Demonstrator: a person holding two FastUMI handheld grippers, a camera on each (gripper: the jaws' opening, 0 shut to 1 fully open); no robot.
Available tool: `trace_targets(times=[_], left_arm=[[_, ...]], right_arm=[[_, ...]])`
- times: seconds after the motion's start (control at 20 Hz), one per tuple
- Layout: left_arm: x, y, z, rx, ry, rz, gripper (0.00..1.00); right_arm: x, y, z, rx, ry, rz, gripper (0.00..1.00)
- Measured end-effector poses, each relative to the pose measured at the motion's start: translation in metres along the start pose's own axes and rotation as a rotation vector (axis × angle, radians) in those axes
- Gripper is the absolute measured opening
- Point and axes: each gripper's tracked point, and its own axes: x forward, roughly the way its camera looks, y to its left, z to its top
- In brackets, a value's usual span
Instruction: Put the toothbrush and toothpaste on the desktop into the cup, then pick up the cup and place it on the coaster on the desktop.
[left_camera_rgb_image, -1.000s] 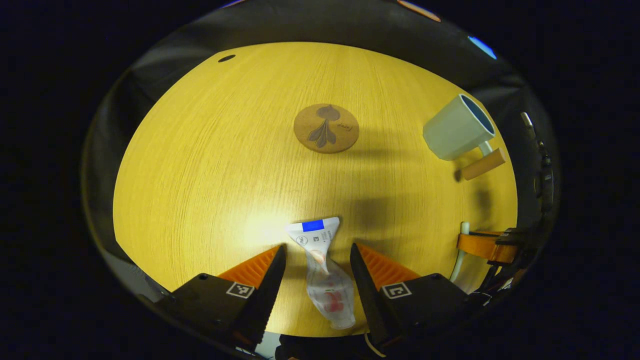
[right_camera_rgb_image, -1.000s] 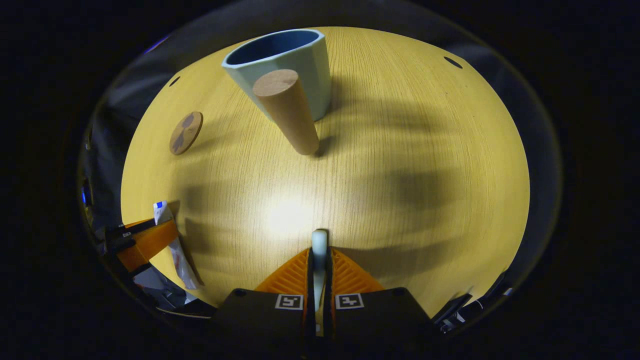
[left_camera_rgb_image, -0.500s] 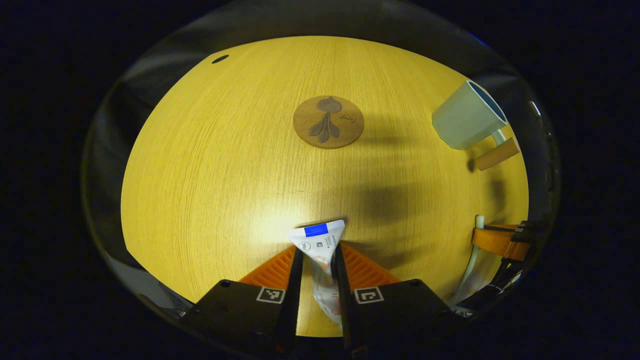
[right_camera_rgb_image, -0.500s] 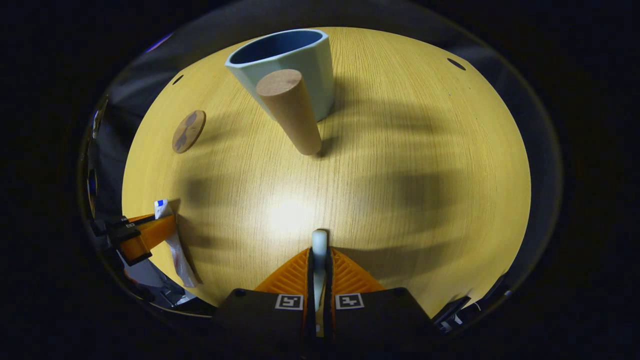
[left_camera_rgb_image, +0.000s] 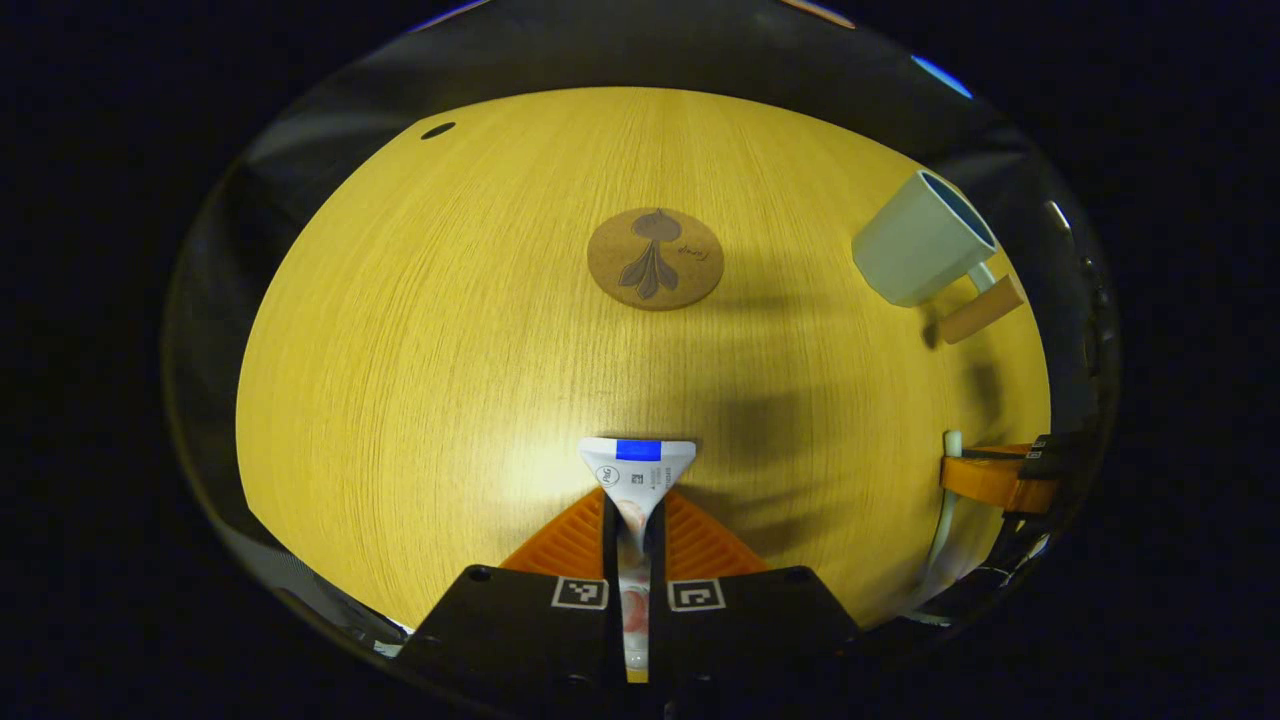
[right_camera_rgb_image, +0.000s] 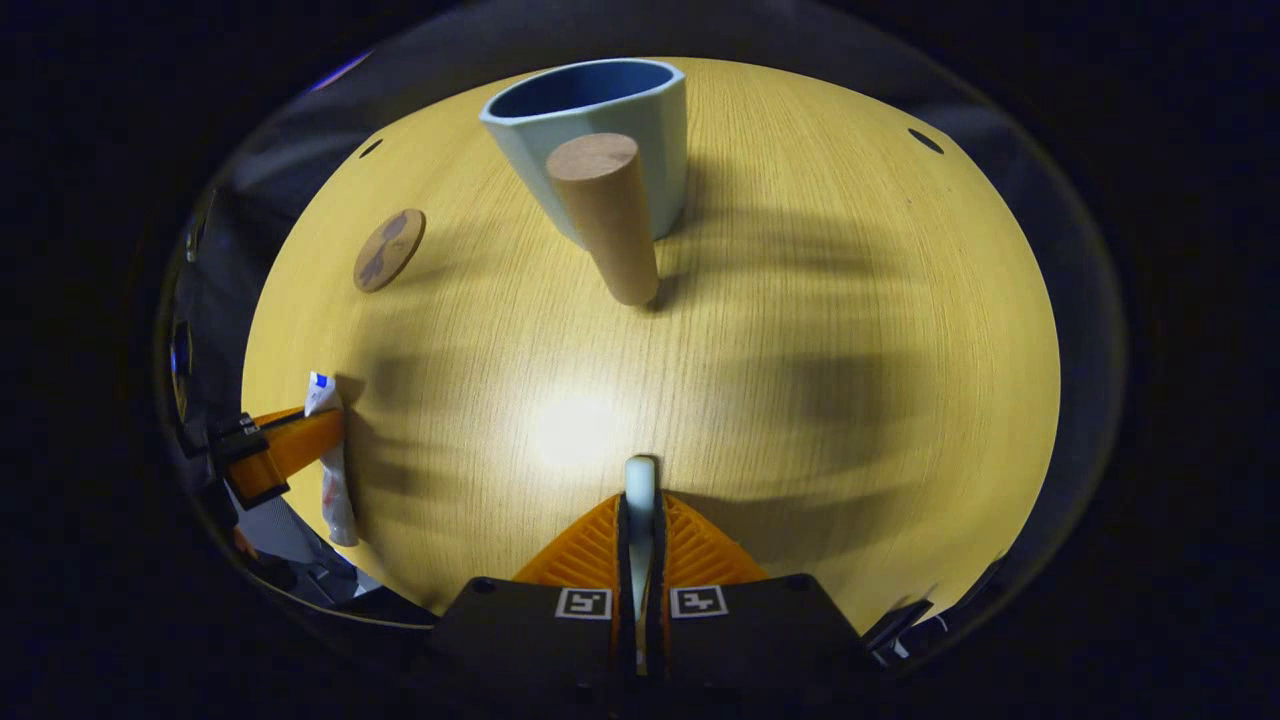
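In the left gripper view my left gripper (left_camera_rgb_image: 637, 505) is shut on the white toothpaste tube (left_camera_rgb_image: 637, 468), whose flat blue-marked end sticks out past the fingertips. My right gripper (right_camera_rgb_image: 639, 505) is shut on the pale toothbrush (right_camera_rgb_image: 639, 480), its tip poking out between the orange fingers. The pale blue cup (right_camera_rgb_image: 600, 125) with a round wooden handle (right_camera_rgb_image: 608, 225) stands ahead in the right gripper view, and at the far right (left_camera_rgb_image: 922, 250) in the left gripper view. The cork coaster (left_camera_rgb_image: 655, 258) lies mid-table ahead of the left gripper.
The yellow wooden tabletop (left_camera_rgb_image: 450, 330) has small dark holes near its far edge (left_camera_rgb_image: 437, 130). The right gripper (left_camera_rgb_image: 990, 480) shows at the right rim of the left gripper view, and the left gripper (right_camera_rgb_image: 280, 455) holding the tube shows at the left rim of the right gripper view.
The left gripper's fingers closed from wide apart onto the toothpaste tube, which now stands straight between them. The right gripper stayed shut on the toothbrush and shifted slightly.
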Motion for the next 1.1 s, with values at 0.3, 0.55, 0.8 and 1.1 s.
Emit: trace_targets(times=[0.3, 0.55, 0.8, 1.1], left_arm=[[0.000, -0.001, 0.001, -0.014, -0.029, -0.019, 0.06], [-0.007, -0.006, 0.005, -0.128, -0.064, -0.151, 0.03], [-0.015, -0.001, 0.014, -0.155, -0.168, -0.208, 0.02], [-0.051, 0.001, 0.037, -0.129, -0.296, -0.250, 0.01]], right_arm=[[0.000, 0.001, 0.000, 0.041, -0.085, 0.021, 0.05], [-0.001, -0.002, 0.004, 0.098, -0.245, 0.021, 0.04], [-0.021, -0.014, 0.012, 0.173, -0.385, 0.030, 0.04], [-0.093, -0.031, 0.047, 0.205, -0.643, 0.036, 0.04]])
